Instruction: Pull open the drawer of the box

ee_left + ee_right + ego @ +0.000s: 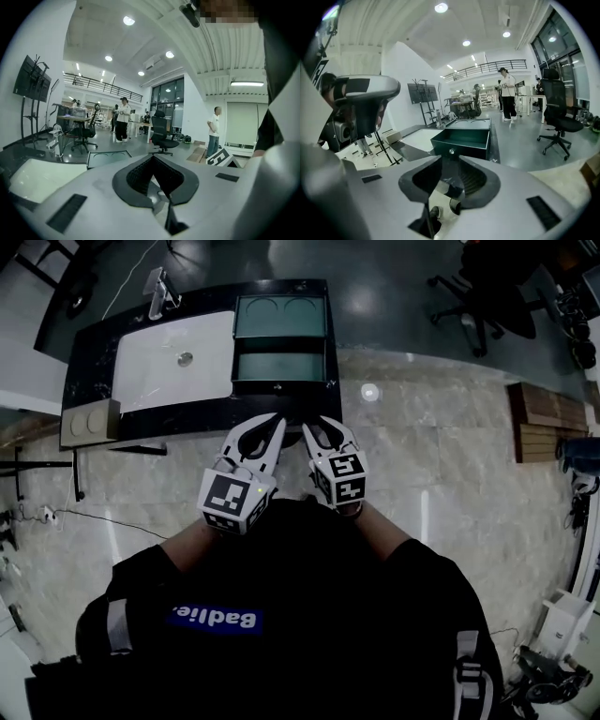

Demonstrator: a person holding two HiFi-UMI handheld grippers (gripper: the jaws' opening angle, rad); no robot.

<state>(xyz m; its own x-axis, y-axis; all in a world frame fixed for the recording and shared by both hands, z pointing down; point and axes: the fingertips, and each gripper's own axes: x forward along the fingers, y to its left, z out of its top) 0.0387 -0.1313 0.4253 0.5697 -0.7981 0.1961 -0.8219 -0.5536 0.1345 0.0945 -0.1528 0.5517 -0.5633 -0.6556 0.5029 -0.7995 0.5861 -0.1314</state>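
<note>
White moulded fingers [89,190] of the left gripper [152,158], tips pressed together, nothing in the dark-padded hollow behind them. Fingers [506,187] of the right gripper [449,161] stand slightly apart, nothing between them. Both grippers are held close together near the person's black shirt [281,615], at the near edge of the surface [187,416].

Dark green box [279,317]: sits at the right end of the black surface, well apart from both grippers, with two round recesses in its top. Drawer [279,367]: stands slid out toward the near side. Its long axis runs left to right and its front, with a small knob [277,387], faces the person.

White panel [173,357]: lies left of the box.

Right gripper view: looks straight at the drawer [461,138], showing the knob [451,151] and the hollow inside.

Left gripper view: catches only the box top [108,158] and the white panel [42,178], then office chairs [161,136] and standing people [123,119] far off.

Head view: alone gives the whole layout from above, including the left gripper [278,418] and right gripper [322,426].
</note>
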